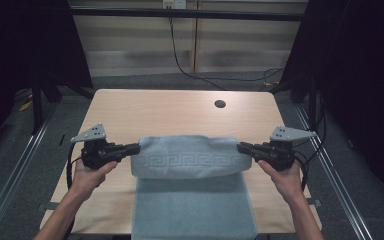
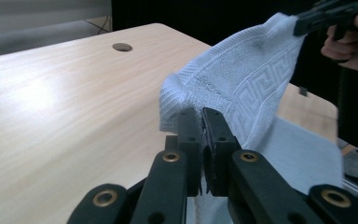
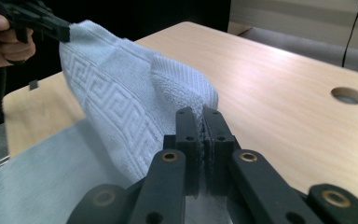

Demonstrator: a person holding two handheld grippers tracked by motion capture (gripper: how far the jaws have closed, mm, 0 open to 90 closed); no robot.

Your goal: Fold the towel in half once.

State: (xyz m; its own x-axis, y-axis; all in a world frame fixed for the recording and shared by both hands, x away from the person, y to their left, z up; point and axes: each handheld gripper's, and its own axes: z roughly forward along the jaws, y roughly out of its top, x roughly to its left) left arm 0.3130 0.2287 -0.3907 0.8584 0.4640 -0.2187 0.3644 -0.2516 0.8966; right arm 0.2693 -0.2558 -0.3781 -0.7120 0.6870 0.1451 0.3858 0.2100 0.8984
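Grippers [image 2: 201,116] [image 3: 200,116] — towel [image 1: 192,157] corners clamped

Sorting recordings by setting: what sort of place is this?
Probably a lab recording booth, not a home: a bare wooden table with a cable hole, black curtains around it, loose cables behind.

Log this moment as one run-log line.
left gripper: shut on towel corner | right gripper: shut on opposite corner | far edge lifted, near half on table

No words, labels, brand names or numbers can be read anywhere. The only marking is a woven band of angular key-shaped lines across the towel [image 1: 190,161], and that is ornament, not lettering.
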